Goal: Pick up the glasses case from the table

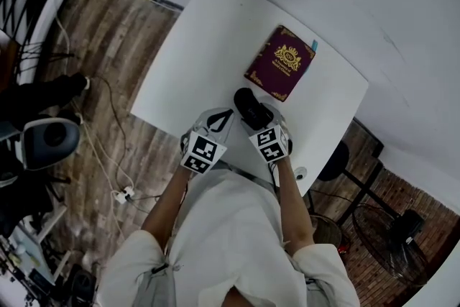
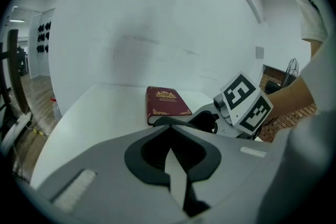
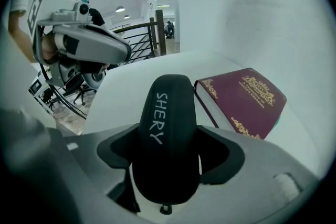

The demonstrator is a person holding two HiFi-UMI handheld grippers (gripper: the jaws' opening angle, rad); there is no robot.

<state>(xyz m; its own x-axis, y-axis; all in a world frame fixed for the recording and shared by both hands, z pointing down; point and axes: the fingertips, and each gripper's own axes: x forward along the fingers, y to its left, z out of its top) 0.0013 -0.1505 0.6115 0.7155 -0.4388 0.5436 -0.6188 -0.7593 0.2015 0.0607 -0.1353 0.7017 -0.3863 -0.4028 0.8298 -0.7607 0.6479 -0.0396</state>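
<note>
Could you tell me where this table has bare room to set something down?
The table's left half, from the maroon book to its left edge, is bare. The near edge is crowded: the right gripper holds the glasses case beside the book.

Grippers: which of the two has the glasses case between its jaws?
The right gripper: its jaws are shut on the black glasses case. The left gripper has its jaws together with nothing between them.
</note>
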